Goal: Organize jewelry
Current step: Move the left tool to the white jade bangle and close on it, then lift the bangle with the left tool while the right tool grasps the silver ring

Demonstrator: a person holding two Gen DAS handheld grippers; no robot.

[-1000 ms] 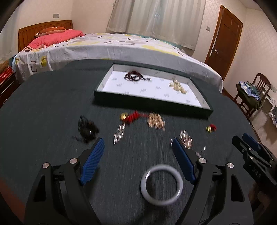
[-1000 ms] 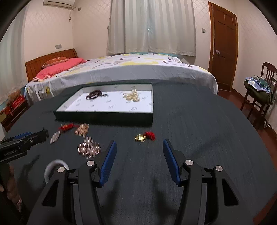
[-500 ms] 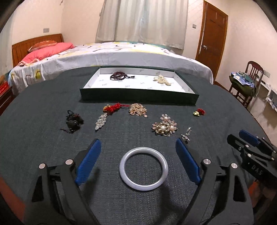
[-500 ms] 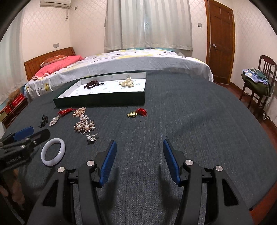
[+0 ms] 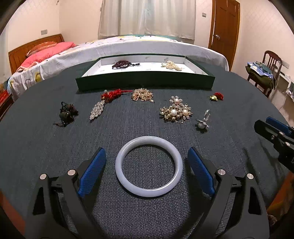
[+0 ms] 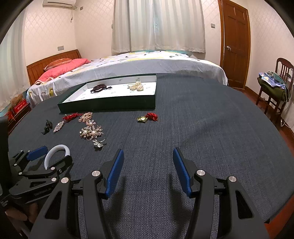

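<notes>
Left wrist view: smooth, round white bangle (image 5: pixel 149 166) on coarse dark cloth (image 5: pixel 46 147).

Past my table (image 6: pixel 211 132) with its dark cloth I see a big bed (image 6: pixel 147 62) with a pink pillow (image 6: pixel 64 69) on it. White curtains (image 6: pixel 158 25) hang behind the bed. A brown door (image 6: pixel 234 44) is near a wooden chair (image 6: pixel 277 86) piled with clothes. An air conditioner (image 6: pixel 58 2) sits high on the wall.
</notes>
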